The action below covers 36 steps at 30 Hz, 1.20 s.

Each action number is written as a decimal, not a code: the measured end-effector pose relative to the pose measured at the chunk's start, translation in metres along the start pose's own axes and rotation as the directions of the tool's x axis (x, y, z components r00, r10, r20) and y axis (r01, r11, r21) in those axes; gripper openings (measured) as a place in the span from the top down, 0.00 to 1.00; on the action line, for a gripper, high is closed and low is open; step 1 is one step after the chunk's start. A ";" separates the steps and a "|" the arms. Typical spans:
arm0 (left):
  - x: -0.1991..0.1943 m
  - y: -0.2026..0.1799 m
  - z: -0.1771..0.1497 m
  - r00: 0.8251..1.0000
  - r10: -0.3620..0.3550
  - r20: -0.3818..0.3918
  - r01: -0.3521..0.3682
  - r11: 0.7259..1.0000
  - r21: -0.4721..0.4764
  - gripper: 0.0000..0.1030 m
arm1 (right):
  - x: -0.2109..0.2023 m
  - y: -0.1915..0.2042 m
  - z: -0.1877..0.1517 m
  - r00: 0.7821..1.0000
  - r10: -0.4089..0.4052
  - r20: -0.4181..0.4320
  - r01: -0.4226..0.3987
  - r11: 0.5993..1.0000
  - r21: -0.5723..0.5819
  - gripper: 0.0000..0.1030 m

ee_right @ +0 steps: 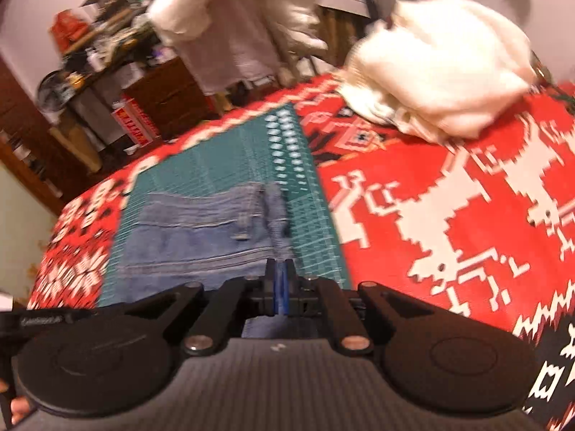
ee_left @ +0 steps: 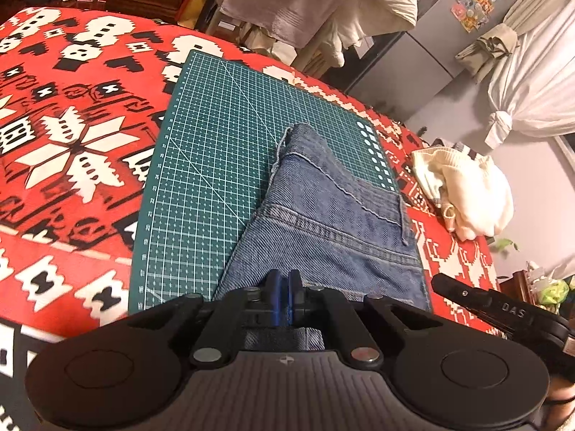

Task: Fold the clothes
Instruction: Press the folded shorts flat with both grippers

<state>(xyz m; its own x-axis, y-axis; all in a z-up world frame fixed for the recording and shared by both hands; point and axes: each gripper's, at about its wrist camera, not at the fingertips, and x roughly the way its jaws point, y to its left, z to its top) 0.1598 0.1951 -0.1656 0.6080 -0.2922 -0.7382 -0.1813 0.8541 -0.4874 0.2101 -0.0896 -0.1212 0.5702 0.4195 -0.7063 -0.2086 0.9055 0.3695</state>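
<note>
Left fingers: the blue-padded fingers of the left gripper are seen pressed together at the near edge of the jeans; denim is visible above and below them, so the cloth appears to be pinched, though the contact itself is hidden.

Right fingers: the fingers of the right gripper are drawn together at the near edge of the jeans; whether cloth is caught between them cannot be told through the blur.

Jeans: a folded blue denim piece is laid on the green cutting mat, towards the mat's right side in the left view, with seams and a frayed hem showing at the far end.

Cutting mat: it is spread flat on a red, white and black patterned blanket, seen again in the right view.

Blanket: the surface under everything is covered by it.

White clothes: a crumpled cream bundle is left on the blanket, beside the mat and apart from the jeans; it is also seen from the right wrist.

Background: hanging pale cloth and cluttered furniture are seen behind.
</note>
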 end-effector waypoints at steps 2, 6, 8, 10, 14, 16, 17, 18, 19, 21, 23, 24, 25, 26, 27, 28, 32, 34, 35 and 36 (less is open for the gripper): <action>-0.004 -0.004 -0.003 1.000 -0.007 -0.001 0.007 1.000 0.012 0.98 | -0.001 0.008 -0.004 1.000 0.022 -0.019 -0.023 0.999 -0.026 0.97; -0.002 -0.006 -0.010 1.000 0.007 -0.018 -0.006 0.999 0.034 0.97 | 0.008 0.013 -0.017 0.995 0.045 -0.088 -0.048 0.998 -0.031 0.97; 0.000 -0.001 -0.013 1.000 0.012 -0.020 -0.011 1.000 0.025 0.98 | 0.010 0.011 -0.022 0.994 0.055 -0.097 -0.058 0.998 -0.022 0.99; -0.001 0.004 -0.014 1.000 0.019 -0.014 -0.019 1.000 0.021 0.98 | 0.008 0.008 -0.025 0.994 0.057 -0.098 -0.060 0.998 -0.022 1.00; -0.006 0.012 -0.017 1.000 0.012 -0.005 -0.012 1.000 0.004 0.97 | 0.003 0.002 -0.026 0.995 0.035 -0.098 -0.041 0.998 -0.050 1.00; -0.009 0.013 -0.019 1.000 0.011 -0.004 -0.011 1.000 0.010 0.97 | 0.000 -0.001 -0.028 0.995 0.011 -0.098 -0.017 0.998 -0.058 1.00; -0.010 0.013 -0.021 1.000 0.011 -0.004 -0.011 1.000 0.016 0.97 | -0.002 -0.003 -0.029 0.995 -0.005 -0.097 -0.002 0.998 -0.065 1.00; -0.011 0.013 -0.022 1.000 0.011 -0.003 -0.011 1.000 0.021 0.97 | -0.003 -0.005 -0.031 0.995 -0.022 -0.096 0.016 0.997 -0.071 1.00; -0.012 0.014 -0.024 1.000 0.011 -0.005 -0.011 1.000 0.024 0.97 | -0.005 -0.009 -0.032 0.995 -0.028 -0.097 0.022 0.998 -0.063 1.00; -0.014 0.013 -0.026 1.000 0.015 -0.009 -0.014 1.000 0.026 0.97 | -0.011 -0.016 -0.034 0.995 -0.026 -0.099 0.023 0.999 -0.034 0.97; -0.019 0.013 -0.028 1.000 0.022 -0.013 -0.022 1.000 0.022 0.98 | -0.017 -0.019 -0.035 0.995 -0.029 -0.092 0.026 0.999 -0.028 0.97; -0.021 0.012 -0.028 1.000 0.026 -0.014 -0.026 1.000 0.018 0.98 | -0.021 -0.020 -0.034 0.996 -0.025 -0.084 0.023 0.999 -0.026 0.97; -0.025 0.012 -0.028 1.000 0.025 -0.008 -0.025 1.000 0.015 0.97 | -0.025 -0.020 -0.033 0.997 -0.020 -0.076 0.018 0.999 -0.026 0.97; -0.028 0.011 -0.026 1.000 0.021 0.002 -0.021 1.000 0.014 0.98 | -0.028 -0.018 -0.031 0.998 -0.014 -0.066 0.013 1.000 -0.029 0.97; -0.032 0.009 -0.023 1.000 0.011 0.013 -0.011 1.000 0.016 0.98 | -0.031 -0.016 -0.027 0.998 -0.007 -0.057 0.005 0.999 -0.035 0.97; -0.035 0.007 -0.019 1.000 -0.002 0.023 0.002 1.000 0.019 0.98 | -0.032 -0.011 -0.023 0.999 0.002 -0.050 -0.005 0.999 -0.046 0.97; -0.035 -0.007 0.004 0.998 -0.062 0.032 0.060 0.997 0.052 0.98 | -0.034 0.008 -0.002 0.997 0.070 -0.042 -0.073 0.994 -0.079 0.97; -0.029 -0.015 0.016 0.998 -0.059 0.026 0.057 0.996 0.071 0.98 | -0.030 0.018 0.012 0.991 0.120 -0.054 -0.124 0.990 -0.074 0.97; -0.024 -0.019 0.022 0.998 -0.055 0.026 0.053 0.995 0.080 0.98 | -0.027 0.023 0.019 0.989 0.136 -0.057 -0.141 0.987 -0.078 0.97; -0.018 -0.022 0.029 0.999 -0.044 0.026 0.041 0.995 0.086 0.98 | -0.022 0.030 0.026 0.987 0.149 -0.060 -0.154 0.984 -0.092 0.97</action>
<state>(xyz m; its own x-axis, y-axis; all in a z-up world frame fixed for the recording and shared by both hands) 0.1750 0.1940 -0.1284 0.6352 -0.3180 -0.7039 -0.0892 0.8750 -0.4759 0.2120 -0.0736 -0.0793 0.4838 0.5525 -0.6787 -0.3662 0.8322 0.4163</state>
